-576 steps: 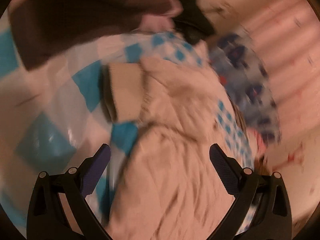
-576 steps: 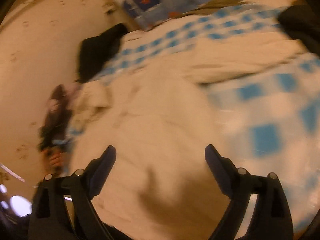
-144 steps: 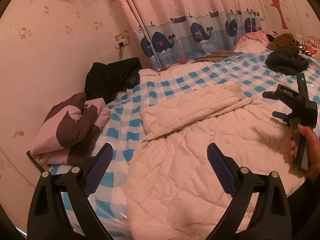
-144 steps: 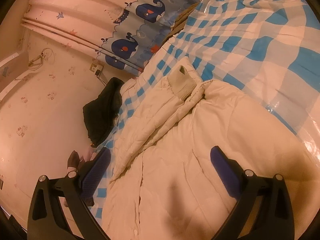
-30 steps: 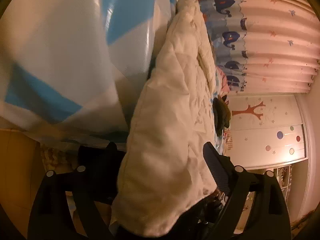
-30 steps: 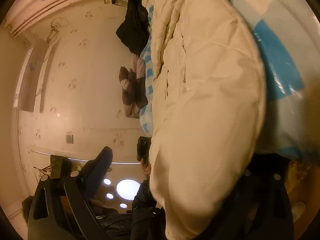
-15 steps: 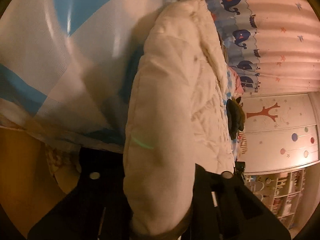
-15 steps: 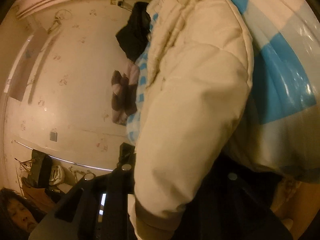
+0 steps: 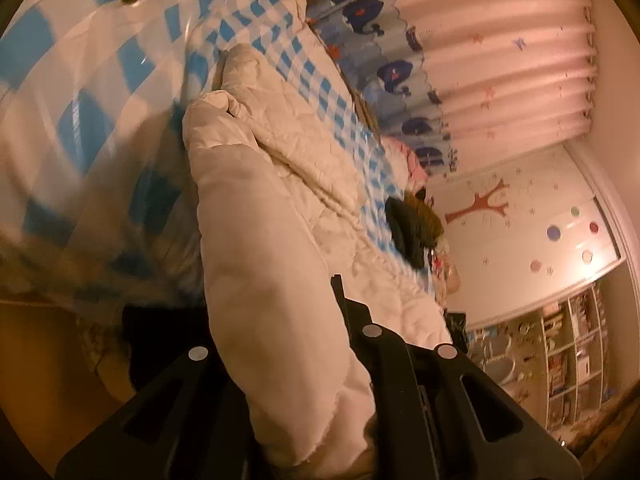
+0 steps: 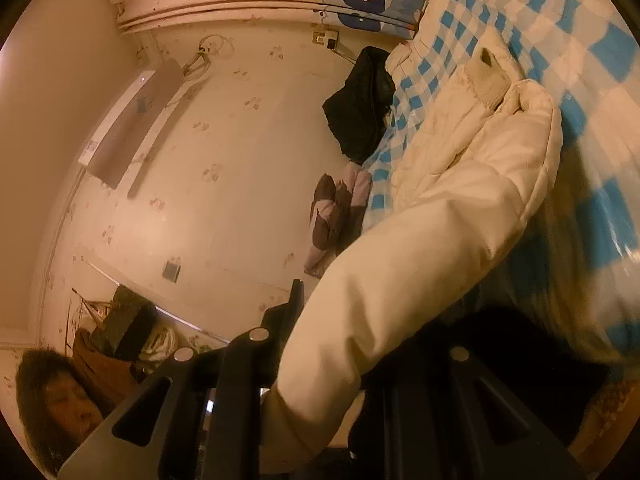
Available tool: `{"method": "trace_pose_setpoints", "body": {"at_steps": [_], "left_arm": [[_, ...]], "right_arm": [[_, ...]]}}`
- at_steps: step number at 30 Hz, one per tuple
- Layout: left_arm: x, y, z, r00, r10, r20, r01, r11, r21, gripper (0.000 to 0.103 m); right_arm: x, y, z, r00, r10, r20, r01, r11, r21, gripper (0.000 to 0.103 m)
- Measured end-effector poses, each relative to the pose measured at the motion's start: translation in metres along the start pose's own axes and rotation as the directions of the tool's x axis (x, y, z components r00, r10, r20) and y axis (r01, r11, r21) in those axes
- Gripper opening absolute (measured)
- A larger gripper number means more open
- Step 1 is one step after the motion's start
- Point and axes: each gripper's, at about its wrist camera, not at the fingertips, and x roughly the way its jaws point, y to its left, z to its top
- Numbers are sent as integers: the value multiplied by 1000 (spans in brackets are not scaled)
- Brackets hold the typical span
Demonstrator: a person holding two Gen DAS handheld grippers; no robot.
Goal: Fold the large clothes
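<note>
A large cream quilted jacket (image 9: 280, 208) lies on the bed, its near hem lifted off the blue-and-white checked cover (image 9: 80, 80). My left gripper (image 9: 280, 320) is shut on the jacket's hem at one corner. My right gripper (image 10: 348, 320) is shut on the same jacket (image 10: 460, 216) at the other hem corner. The jacket's folded sleeve and cuff (image 10: 488, 76) lie across its upper part. The fingertips of both grippers are hidden by fabric.
A black garment (image 10: 360, 104) and a folded brown-and-pink one (image 10: 336, 216) lie at the bed's wall side. Another dark garment (image 9: 408, 232) lies further along the bed. Whale-print curtains (image 9: 400, 72) hang behind. The bed's wooden edge (image 9: 40, 360) is below the grippers.
Both grippers, shut on the hem, have lifted it and tilted up over the bed, so more of the jacket and bed cover shows.
</note>
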Motion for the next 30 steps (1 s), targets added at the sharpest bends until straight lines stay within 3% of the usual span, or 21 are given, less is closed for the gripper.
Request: {"method": "trace_pose_setpoints", "body": {"at_steps": [2,5,6,7,9,11,13,16,21,26,27,28,29,30], "left_arm": [[-1,18,-15,999,21,-47,-21,1000,-9,7],[9,62,-36,991,45,-128,-54,996,-75,10],[12,76,-41,989,37,-146,-51,994,-95,12],[15,89,-45,987,30,-158,-48,992,-115,19],[17,109,-50,987,13,-158,-37,988,-148,36],[15,129,-54,990,-3,-143,-24,982,-188,64],[10,144,-55,993,-25,-115,1,978,-207,75],[10,163,-57,996,-43,-79,23,971,-239,88],[37,189,-60,993,-27,-118,-7,960,-281,88],[54,188,-62,987,-148,-66,122,946,-301,88],[57,182,-63,983,-173,-66,147,947,-287,88],[63,173,-64,980,-182,-79,156,952,-262,88],[67,167,-64,981,-174,-88,147,957,-250,88],[69,160,-65,984,-157,-89,132,961,-241,87]], "right_arm": [[-4,-9,-14,999,-25,-38,26,1000,16,19],[-1,-37,-34,989,-71,-129,81,994,71,27],[-1,-48,-38,985,-85,-149,100,991,94,38],[-2,-56,-42,984,-83,-159,102,988,118,55],[-7,-74,-47,983,-79,-167,107,980,168,76],[-12,-89,-50,982,-78,-171,113,972,206,82],[-15,-102,-51,980,-99,-172,139,961,240,94],[-16,-121,-51,983,-78,-167,124,950,288,94],[-5,-142,-54,985,-43,-167,96,940,328,94],[1,-135,-53,991,12,-134,27,957,289,94],[2,-128,-52,992,13,-127,20,966,257,90],[4,-121,-51,992,11,-128,19,974,226,73],[6,-114,-50,992,-18,-128,43,980,193,64],[7,-108,-50,991,-46,-122,67,983,173,44]]}}
